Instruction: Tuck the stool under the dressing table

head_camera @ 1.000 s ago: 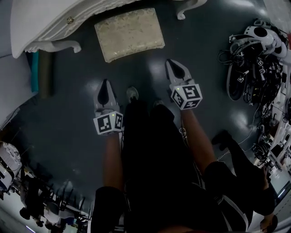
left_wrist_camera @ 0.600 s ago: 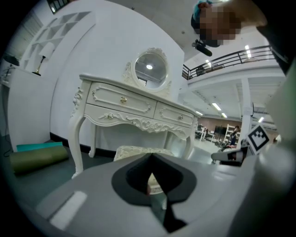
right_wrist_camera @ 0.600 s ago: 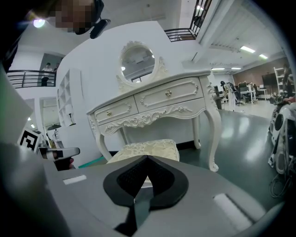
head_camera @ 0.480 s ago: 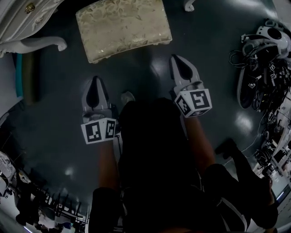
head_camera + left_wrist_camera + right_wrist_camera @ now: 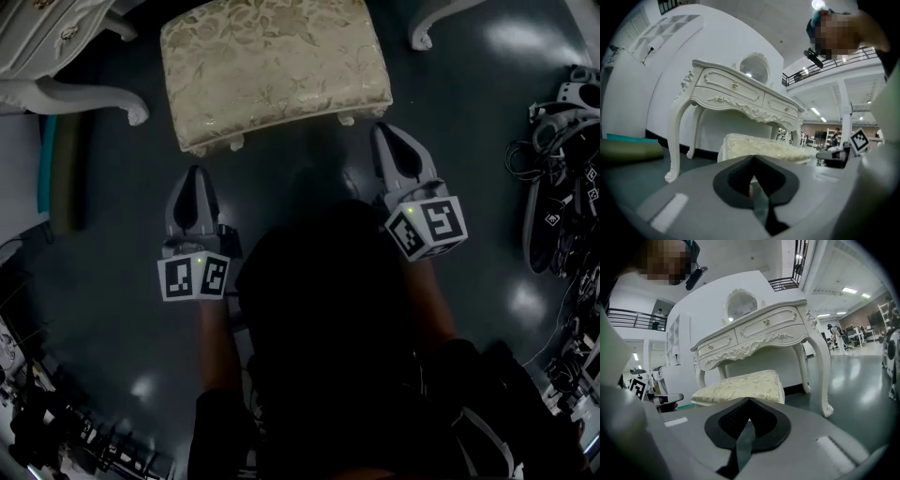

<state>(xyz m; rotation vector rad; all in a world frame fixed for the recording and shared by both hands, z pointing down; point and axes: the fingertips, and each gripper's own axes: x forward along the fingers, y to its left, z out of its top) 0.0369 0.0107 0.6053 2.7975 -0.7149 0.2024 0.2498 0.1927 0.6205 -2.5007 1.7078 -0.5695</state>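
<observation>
We hold both claws clenched and empty, the left gripper [image 5: 194, 176] and right gripper [image 5: 387, 133] just short of the near edge of the cream brocade-topped stool [image 5: 272, 70] at upper centre. The stool stands between the curved legs [image 5: 89, 94] of the white carved dressing table [image 5: 56, 28], with dark floor [image 5: 141, 159] showing on each side.

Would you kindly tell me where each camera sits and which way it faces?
Head view: on the person's head, facing steeply down at the cream floral padded stool; left gripper, right gripper and forearms show.
Left gripper view: on that gripper, facing along its shut fingers toward the white carved dressing table.
Right gripper view: likewise, from further right.
Shared: all three show the stool.
</observation>
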